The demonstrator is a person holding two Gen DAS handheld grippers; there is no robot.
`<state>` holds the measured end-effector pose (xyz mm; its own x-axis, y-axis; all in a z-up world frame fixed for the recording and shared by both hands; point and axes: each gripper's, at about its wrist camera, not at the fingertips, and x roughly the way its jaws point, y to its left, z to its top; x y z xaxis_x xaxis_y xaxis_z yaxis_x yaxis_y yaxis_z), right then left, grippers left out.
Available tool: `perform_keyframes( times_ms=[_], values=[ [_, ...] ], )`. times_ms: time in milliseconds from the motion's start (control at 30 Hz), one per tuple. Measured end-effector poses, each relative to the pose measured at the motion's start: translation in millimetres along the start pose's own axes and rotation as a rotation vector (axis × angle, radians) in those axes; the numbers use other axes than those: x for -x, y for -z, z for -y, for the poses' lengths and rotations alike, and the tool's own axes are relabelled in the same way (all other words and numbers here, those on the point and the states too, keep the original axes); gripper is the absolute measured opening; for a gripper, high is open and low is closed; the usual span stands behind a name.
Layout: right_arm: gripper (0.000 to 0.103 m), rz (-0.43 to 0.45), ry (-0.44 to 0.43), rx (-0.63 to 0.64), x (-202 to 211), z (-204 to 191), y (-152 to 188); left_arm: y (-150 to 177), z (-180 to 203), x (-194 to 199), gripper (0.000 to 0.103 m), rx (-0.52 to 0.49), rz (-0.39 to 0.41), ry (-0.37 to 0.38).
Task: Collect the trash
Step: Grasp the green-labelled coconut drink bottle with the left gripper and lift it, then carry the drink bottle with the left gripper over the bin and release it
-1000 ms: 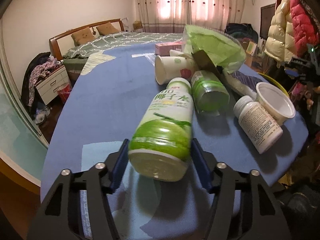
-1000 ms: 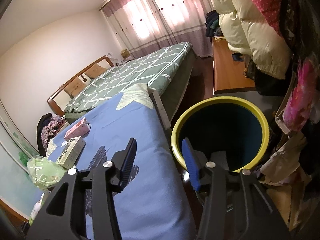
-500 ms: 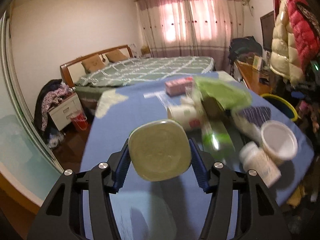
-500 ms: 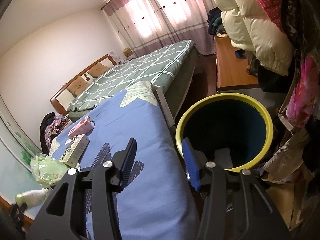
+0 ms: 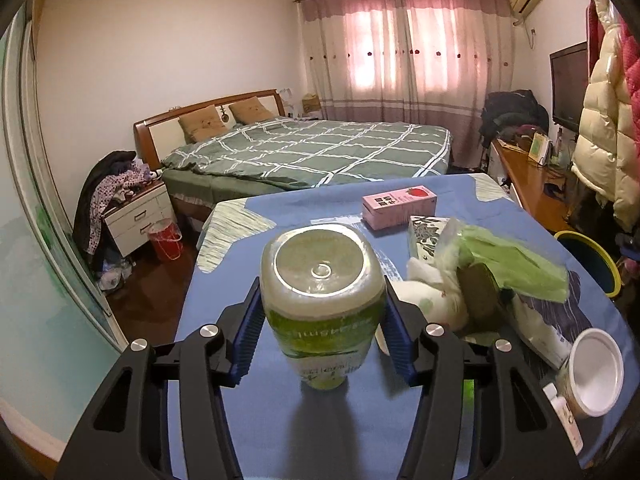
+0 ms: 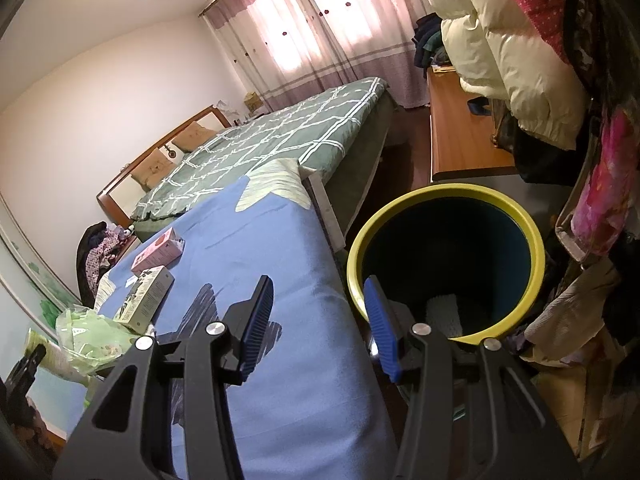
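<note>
Left gripper, jaws closing, clamps green bottle base-up above blue table; only right view shows right gripper empty, apart, by yellow-rimmed bin; pink carton beyond.

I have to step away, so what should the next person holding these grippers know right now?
Left gripper: jaws closing on the green bottle, base toward the camera, lifted off the blue table.
Right gripper: open, empty, at the table edge beside the yellow-rimmed bin.
Done: something pale already lies in the bin.
Left: bin the bottle, then the white cup, green bag, pink carton and patterned box.
</note>
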<state>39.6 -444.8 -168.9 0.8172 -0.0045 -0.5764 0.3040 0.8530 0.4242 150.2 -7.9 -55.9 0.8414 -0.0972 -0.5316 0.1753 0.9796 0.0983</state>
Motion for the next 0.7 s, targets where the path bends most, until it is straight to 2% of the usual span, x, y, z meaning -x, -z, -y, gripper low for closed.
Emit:
perform_keyframes(
  times_ms=[167,367,567,700],
  values=[
    [0.046,-0.003,0.0,0.001,-0.7,0.6,-0.5,-8.1,2.6,-3.5,0.054,-0.007,-0.003,0.006],
    [0.046,0.001,-0.001,-0.002,0.1,1.5,-0.5,-25.0,12.5,10.1,0.054,-0.009,0.008,0.023],
    [0.046,0.009,-0.007,-0.012,8.0,10.0,-0.2,-55.7,41.8,42.8,0.054,-0.053,0.054,0.05],
    [0.046,0.029,-0.002,-0.031,17.9,21.7,-1.5,-81.9,73.3,66.6,0.054,-0.098,0.106,0.095]
  ],
)
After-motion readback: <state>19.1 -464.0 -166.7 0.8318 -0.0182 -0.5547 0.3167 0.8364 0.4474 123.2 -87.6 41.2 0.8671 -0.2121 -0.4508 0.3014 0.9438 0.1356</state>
